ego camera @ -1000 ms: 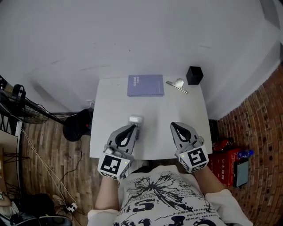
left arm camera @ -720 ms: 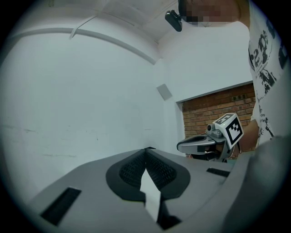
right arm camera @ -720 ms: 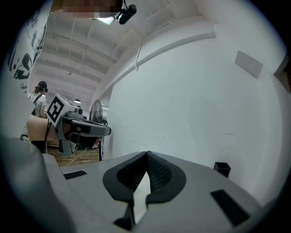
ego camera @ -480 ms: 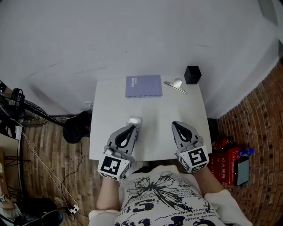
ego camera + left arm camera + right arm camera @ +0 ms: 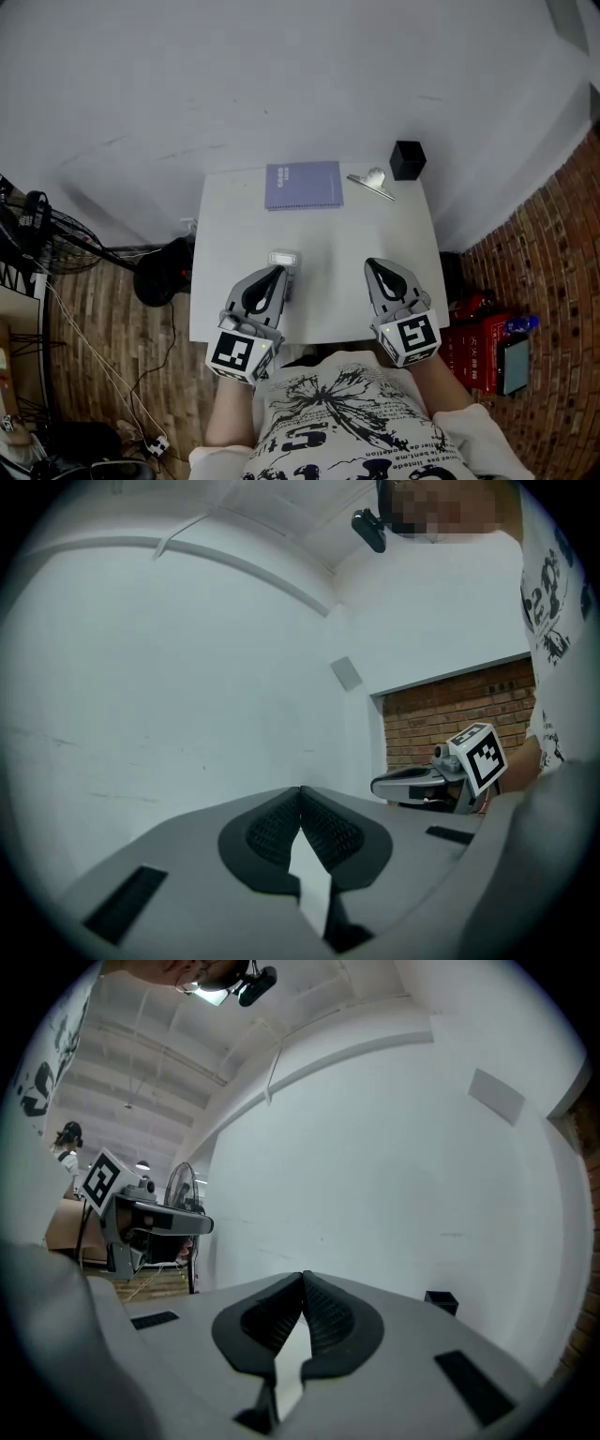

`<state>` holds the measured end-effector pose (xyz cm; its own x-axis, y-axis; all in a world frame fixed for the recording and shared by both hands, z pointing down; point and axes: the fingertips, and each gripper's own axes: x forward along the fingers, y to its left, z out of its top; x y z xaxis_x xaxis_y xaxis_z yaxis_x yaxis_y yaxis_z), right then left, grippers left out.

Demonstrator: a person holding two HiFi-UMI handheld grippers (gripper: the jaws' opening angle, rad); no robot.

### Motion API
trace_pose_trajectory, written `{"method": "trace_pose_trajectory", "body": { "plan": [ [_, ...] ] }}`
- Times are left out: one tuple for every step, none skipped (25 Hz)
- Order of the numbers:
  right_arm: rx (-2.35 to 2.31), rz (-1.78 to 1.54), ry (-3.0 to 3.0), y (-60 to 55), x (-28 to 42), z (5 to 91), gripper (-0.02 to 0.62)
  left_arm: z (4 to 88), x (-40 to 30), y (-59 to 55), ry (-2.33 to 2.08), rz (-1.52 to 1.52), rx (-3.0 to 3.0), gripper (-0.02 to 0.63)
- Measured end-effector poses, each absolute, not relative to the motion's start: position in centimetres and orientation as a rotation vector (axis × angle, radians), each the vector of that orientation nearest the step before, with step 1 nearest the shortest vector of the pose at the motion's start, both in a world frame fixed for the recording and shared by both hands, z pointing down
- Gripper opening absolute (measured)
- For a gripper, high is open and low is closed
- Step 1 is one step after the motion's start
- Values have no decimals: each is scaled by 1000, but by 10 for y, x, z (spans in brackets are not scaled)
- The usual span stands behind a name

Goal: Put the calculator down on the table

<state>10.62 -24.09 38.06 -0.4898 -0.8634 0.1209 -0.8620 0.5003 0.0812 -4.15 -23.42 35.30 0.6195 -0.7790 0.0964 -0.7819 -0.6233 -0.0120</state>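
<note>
The calculator (image 5: 284, 259), a small pale silver slab, lies flat on the white table (image 5: 234, 216) near its middle. My left gripper (image 5: 279, 273) hovers at the calculator's near end and covers part of it. Its jaws are shut with nothing between them, as the left gripper view shows (image 5: 300, 791). My right gripper (image 5: 374, 266) is over the table's right front part, apart from the calculator. It is also shut and empty (image 5: 303, 1277).
A purple notebook (image 5: 303, 185) lies at the table's far edge. To its right are a metal clip (image 5: 372, 182) and a black box (image 5: 408, 159) at the far right corner. A fan and cables stand on the wooden floor to the left, red boxes (image 5: 478, 347) to the right.
</note>
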Motion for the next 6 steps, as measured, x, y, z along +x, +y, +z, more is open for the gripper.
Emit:
{"method": "trace_pose_trajectory", "body": {
  "plan": [
    [1501, -16, -2592, -241, 106, 380, 14, 353, -42, -234, -1354, 145, 2797, 14],
    [1501, -18, -2591, -241, 106, 380, 14, 353, -42, -235, -1357, 145, 2794, 14],
    [1501, -18, -2590, -241, 106, 380, 14, 353, -43, -235, -1360, 144, 2791, 14],
    [1501, -19, -2589, -242, 106, 380, 14, 353, -43, -235, -1363, 143, 2788, 14],
    [1501, -20, -2588, -242, 106, 380, 14, 353, -44, -236, -1366, 141, 2785, 14],
    [1500, -21, -2586, -243, 106, 381, 14, 352, -45, -236, -1370, 140, 2783, 14]
  ]
}}
